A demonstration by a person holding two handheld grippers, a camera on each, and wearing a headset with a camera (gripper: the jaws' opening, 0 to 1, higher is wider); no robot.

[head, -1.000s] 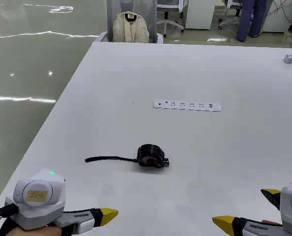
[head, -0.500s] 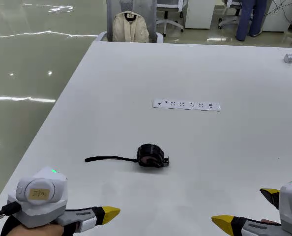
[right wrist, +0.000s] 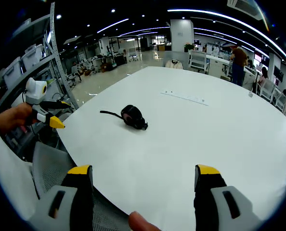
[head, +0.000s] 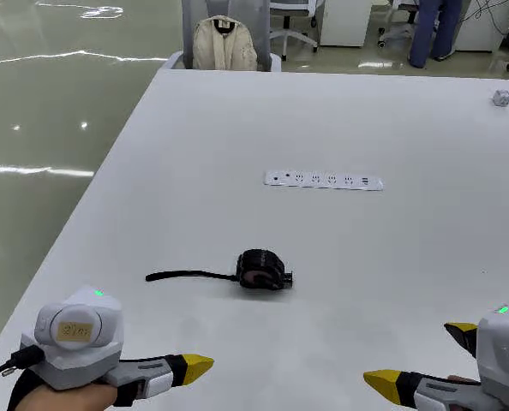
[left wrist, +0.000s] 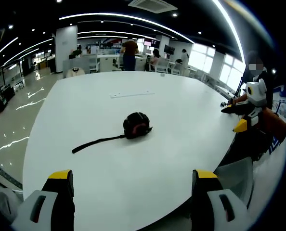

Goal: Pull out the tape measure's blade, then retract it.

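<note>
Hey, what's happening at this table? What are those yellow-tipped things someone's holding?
A person holds a handheld gripper in each hand at the near edge of a white table. The left gripper and the right gripper both have their jaws open and hold nothing. A black tape measure lies on the table ahead of them, untouched, with no blade pulled out and its strap trailing sideways. A power strip lies farther back.

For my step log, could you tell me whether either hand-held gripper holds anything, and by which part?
Nothing: left hand-held gripper and right hand-held gripper are open; the tape measure lies on the table.
</note>
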